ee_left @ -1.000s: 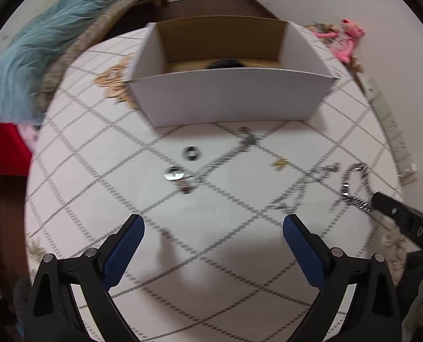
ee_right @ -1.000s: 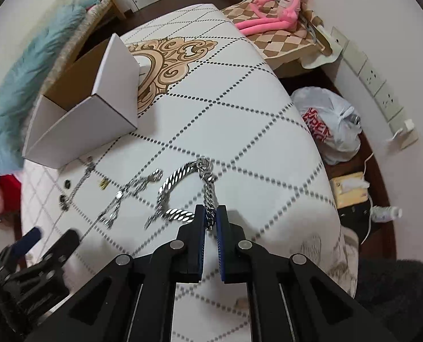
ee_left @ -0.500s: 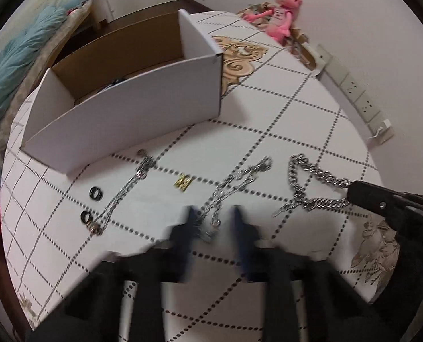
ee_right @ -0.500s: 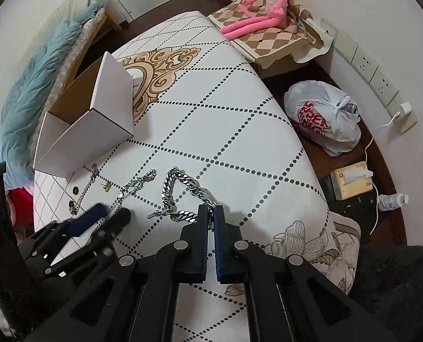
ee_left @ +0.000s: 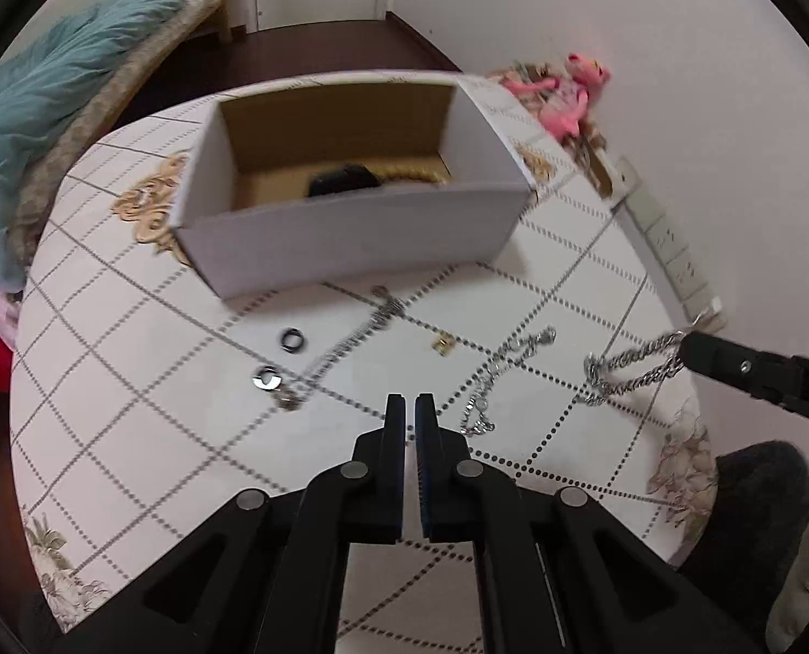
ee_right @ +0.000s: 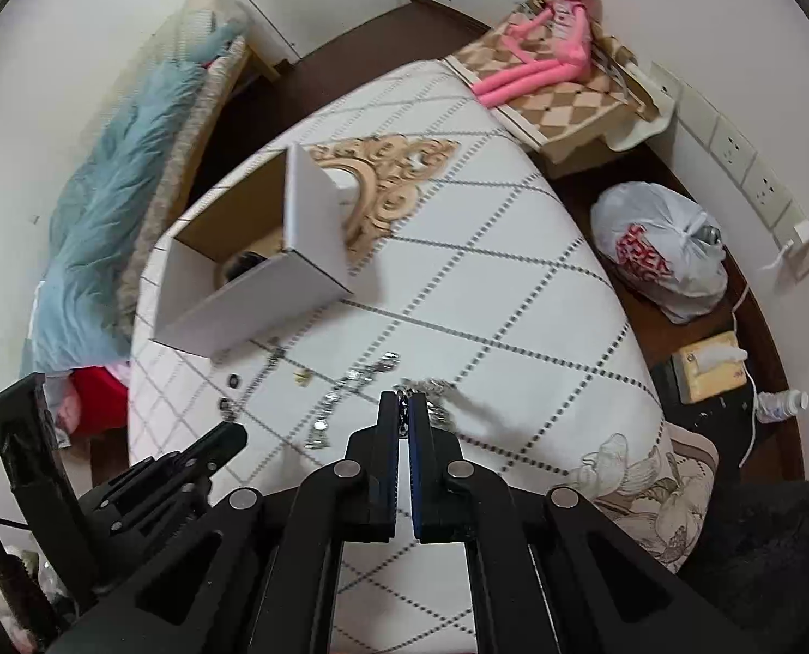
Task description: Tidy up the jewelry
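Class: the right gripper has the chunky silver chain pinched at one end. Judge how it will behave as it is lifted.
The chunky silver chain will probably hang limp, since its links already droop. It looks fairly heavy for its size. Its free end may swing and drag on the table.

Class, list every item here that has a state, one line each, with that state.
Left gripper: shut, empty.
Right gripper: shut on chunky chain, lifting one end.
Cardboard box: open-topped, upright, items inside.
Thin bracelet: lying on table.
Black ring: lying flat.
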`<act>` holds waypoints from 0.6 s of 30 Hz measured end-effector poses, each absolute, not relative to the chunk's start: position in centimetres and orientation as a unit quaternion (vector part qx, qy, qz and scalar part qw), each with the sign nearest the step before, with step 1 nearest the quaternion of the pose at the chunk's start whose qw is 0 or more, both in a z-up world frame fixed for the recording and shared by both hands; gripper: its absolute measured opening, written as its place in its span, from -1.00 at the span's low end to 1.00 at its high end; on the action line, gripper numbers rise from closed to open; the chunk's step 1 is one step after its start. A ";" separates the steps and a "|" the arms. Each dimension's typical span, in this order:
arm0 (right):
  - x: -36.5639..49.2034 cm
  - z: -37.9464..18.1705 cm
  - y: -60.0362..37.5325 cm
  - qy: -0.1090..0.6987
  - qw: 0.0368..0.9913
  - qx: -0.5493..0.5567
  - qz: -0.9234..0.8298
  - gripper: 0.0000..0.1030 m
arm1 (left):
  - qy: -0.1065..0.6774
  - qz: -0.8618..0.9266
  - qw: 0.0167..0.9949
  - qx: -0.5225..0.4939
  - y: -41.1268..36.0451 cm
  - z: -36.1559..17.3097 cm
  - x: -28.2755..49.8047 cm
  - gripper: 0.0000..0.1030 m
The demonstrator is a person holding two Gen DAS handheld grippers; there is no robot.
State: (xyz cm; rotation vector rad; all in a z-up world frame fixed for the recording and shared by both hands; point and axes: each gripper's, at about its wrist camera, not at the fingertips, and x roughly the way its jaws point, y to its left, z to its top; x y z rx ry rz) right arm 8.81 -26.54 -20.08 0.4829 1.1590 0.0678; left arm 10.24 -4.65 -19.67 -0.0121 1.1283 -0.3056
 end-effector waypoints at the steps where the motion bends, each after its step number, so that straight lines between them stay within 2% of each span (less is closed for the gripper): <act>1: 8.8 -19.7 -26.4 0.539 0.811 0.226 0.035 -0.96 | 0.530 -0.149 0.835 -0.021 -4.0 -19.1 10.2 -0.97; 5: 8.8 -19.5 -26.3 0.538 0.813 0.219 0.036 -0.97 | 0.529 -0.157 0.833 -0.038 -4.5 -18.1 11.2 -0.80; 6: 8.7 -19.8 -26.4 0.541 0.811 0.220 0.034 -0.97 | 0.533 -0.159 0.830 -0.033 -4.9 -18.3 11.6 -0.51; 7: 8.6 -20.2 -26.6 0.543 0.809 0.223 0.031 -0.97 | 0.537 -0.161 0.828 -0.022 -5.9 -18.6 11.9 0.01; 8: 8.4 -20.5 -26.8 0.546 0.806 0.225 0.030 -0.97 | 0.536 -0.166 0.828 -0.011 -6.7 -19.0 12.1 0.21; 9: 8.2 -21.0 -27.1 0.549 0.803 0.229 0.027 -0.97 | 0.535 -0.171 0.827 -0.001 -7.5 -19.5 12.4 0.27; 18: 6.5 -24.0 -30.6 0.565 0.783 0.258 -0.017 -0.97 | 0.552 -0.217 0.799 0.098 -14.0 -23.2 12.8 0.27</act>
